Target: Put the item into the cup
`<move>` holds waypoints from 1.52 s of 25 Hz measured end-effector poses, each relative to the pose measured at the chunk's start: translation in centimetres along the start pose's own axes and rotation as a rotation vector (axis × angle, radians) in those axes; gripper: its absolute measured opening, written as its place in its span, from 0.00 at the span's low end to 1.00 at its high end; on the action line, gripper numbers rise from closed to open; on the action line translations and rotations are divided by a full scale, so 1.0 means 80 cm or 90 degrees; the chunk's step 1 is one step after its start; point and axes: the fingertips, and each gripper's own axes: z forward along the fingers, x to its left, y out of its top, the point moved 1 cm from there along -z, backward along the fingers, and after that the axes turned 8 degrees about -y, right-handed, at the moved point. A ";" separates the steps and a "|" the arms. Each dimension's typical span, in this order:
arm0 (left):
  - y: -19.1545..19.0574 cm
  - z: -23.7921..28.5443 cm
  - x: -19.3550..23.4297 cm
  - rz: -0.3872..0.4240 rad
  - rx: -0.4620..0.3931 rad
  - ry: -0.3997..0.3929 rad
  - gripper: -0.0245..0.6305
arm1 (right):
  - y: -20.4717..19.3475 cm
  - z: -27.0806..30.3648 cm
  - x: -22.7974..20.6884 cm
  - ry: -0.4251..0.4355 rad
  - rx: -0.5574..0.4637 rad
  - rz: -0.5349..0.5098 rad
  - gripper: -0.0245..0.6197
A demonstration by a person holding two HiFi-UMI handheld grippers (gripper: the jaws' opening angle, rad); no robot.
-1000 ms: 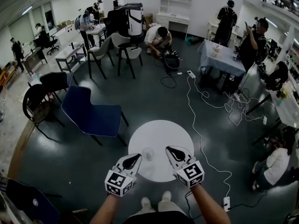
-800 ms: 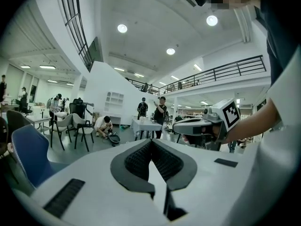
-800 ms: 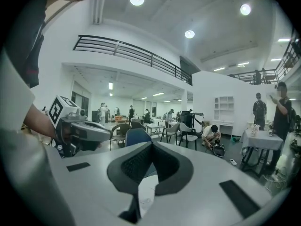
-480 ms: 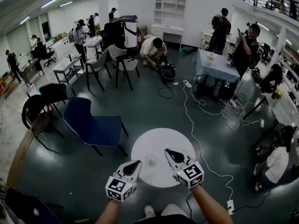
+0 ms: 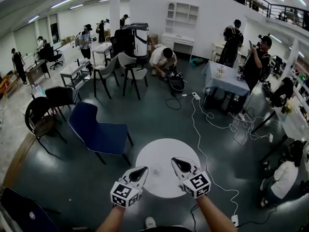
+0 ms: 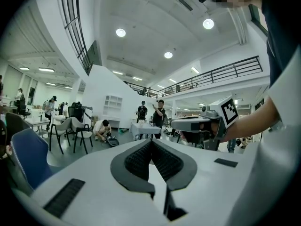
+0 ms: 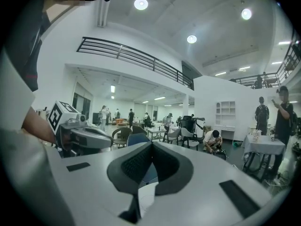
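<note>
A small clear cup (image 5: pixel 155 170) stands faintly visible on the round white table (image 5: pixel 166 153), between my two grippers. My left gripper (image 5: pixel 143 169) hovers over the table's near left part, its jaws shut with nothing between them. My right gripper (image 5: pixel 175 162) hovers just right of the cup, also shut and empty. In the left gripper view the black pads (image 6: pixel 141 159) meet at the tip, and the right gripper (image 6: pixel 202 124) shows beyond them. In the right gripper view the pads (image 7: pixel 138 164) meet too, with the left gripper (image 7: pixel 84 136) at the left. No item for the cup is visible.
A blue chair (image 5: pixel 99 132) stands just left of the table, with dark chairs (image 5: pixel 46 112) further left. White cables (image 5: pixel 212 144) and a power strip (image 5: pixel 235 220) lie on the floor to the right. Several people and tables fill the hall behind.
The table and both grippers sit a little lower in the head view, and more of the hall shows. Both grippers stayed shut and side by side.
</note>
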 end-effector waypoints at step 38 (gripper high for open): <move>0.029 -0.016 -0.240 0.052 -0.014 0.013 0.06 | 0.002 -0.248 -0.011 -0.008 -0.047 0.008 0.05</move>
